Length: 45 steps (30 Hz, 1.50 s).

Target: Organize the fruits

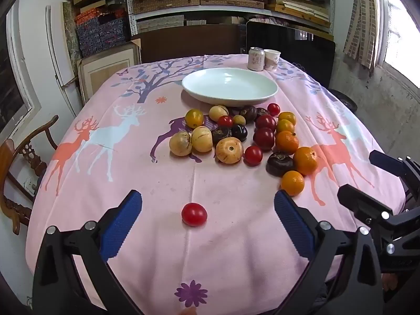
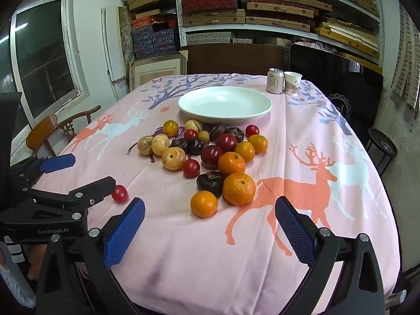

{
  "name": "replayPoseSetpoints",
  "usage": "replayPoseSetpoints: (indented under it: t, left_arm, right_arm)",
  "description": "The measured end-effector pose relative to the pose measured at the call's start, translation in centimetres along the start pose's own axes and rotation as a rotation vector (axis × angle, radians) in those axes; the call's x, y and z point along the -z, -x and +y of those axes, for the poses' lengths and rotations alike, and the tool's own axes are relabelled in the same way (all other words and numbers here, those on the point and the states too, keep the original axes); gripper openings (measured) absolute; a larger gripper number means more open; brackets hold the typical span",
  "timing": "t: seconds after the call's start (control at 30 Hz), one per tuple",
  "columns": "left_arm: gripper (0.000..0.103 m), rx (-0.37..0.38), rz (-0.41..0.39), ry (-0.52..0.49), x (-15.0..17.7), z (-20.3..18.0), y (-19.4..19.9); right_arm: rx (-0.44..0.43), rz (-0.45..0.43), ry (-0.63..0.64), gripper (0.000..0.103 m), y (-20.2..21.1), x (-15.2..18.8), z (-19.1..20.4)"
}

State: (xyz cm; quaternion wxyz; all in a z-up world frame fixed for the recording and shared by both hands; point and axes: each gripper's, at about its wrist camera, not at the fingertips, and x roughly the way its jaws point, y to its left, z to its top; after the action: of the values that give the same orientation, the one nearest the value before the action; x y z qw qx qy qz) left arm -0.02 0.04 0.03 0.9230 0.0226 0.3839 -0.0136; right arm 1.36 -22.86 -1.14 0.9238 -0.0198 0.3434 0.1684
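"GenRobot.AI" is printed on the left gripper (image 2: 84, 173) body, lower left of the right wrist view. Can (image 2: 274, 80) and paper cup (image 2: 293, 83) lettering is illegible. Left gripper and right gripper (image 2: 210, 225) jaws stand apart, holding nothing. Fruit pile (image 1: 236, 134) lies mid-frame before the white plate (image 1: 199, 89); a lone tomato (image 1: 194, 214) sits lower centre, partly hidden in the right wrist view.

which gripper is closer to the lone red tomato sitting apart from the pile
Left. The left gripper is open with the lone red tomato lying between its fingers. The right gripper is open off to the tomato's right, nearer the small orange.
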Motion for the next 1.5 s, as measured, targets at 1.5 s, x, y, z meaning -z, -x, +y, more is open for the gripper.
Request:
replayPoseSetpoints:
  t: [1.5]
  left_arm:
    - [0.099, -0.002, 0.031, 0.0, 0.6, -0.1, -1.2]
  right_arm:
    - [-0.003, -0.002, -0.018, 0.1, 0.4, -0.5, -0.2]
